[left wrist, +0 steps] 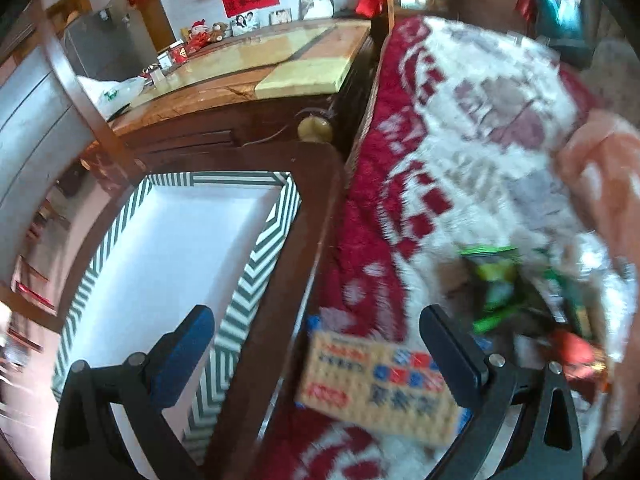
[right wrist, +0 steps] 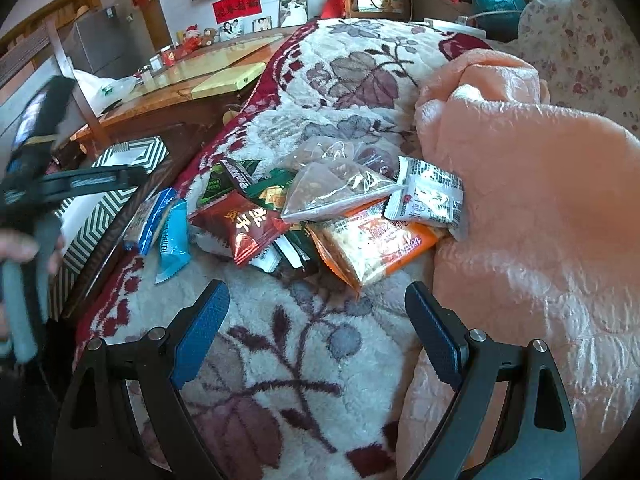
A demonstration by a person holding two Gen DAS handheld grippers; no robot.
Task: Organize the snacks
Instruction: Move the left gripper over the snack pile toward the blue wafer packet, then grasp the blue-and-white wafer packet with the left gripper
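A pile of snack packets lies on a flowered blanket [right wrist: 304, 344]: a red packet [right wrist: 240, 226], an orange packet [right wrist: 372, 248], a clear bag [right wrist: 332, 192], a white packet [right wrist: 430, 198], green packets [right wrist: 224, 184] and a blue cracker pack [right wrist: 146, 220]. A green-and-white striped box [left wrist: 168, 264] with a white inside stands beside the bed; it also shows in the right wrist view [right wrist: 104, 208]. My left gripper [left wrist: 316, 340] is open above the yellow cracker pack [left wrist: 380, 380], next to the box. My right gripper [right wrist: 316, 320] is open and empty, just short of the pile.
A dark wooden bed rail [left wrist: 308, 240] runs between the box and the blanket. A peach blanket [right wrist: 540, 200] is heaped to the right of the snacks. A wooden table [left wrist: 256, 64] with a plastic bag [left wrist: 116, 92] stands behind.
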